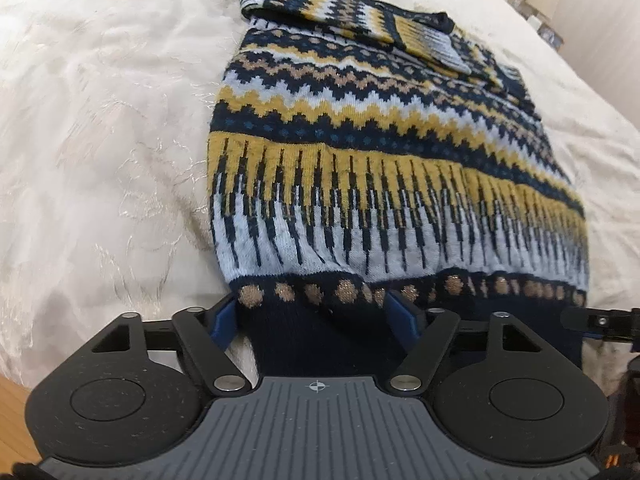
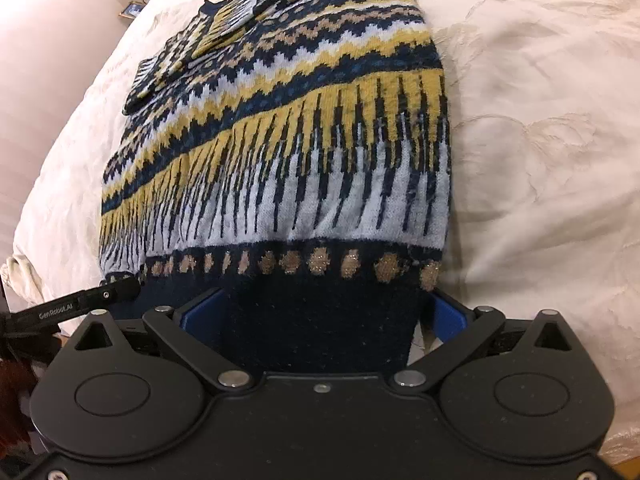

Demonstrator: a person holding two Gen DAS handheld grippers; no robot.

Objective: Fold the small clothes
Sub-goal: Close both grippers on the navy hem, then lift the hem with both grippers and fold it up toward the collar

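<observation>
**Mia:** Woolly and soft! See the sweater (image 1: 360,152)? It has dark blue, yellow and pale blue zigzags. It lies flat on the cream bedspread (image 1: 100,140).

**Ben:** Where are the tongs?

**Mia:** Start on the left. The left gripper (image 1: 310,312) is at the near edge of the sweater, by its left corner. The dark blue hem (image 1: 320,340) runs in between its two blue fingers (image 1: 224,316).

**Ben:** Is it squeezing?

**Mia:** The fingers stand wide apart, one on each side of the hem. The cloth fills the gap. I cannot tell if they press it or just sit around it.

**Ben:** What is in the middle?

**Mia:** A row of sparkly tan dots (image 1: 348,292) runs just above the hem. Far away, at the top, both sleeves (image 1: 320,4) lie folded across the chest.

**Ben:** And on the right?

**Mia:** The right gripper (image 2: 326,312) is at the hem (image 2: 320,328) too, by the right corner. Its blue fingers (image 2: 448,316) are also spread wide with the dark hem between them. Same thing there, I cannot tell if it grips.

**Ben:** Are the two tongs close?

**Mia:** Yes, side by side along the same edge. Each camera sees the tip of the other one.
</observation>
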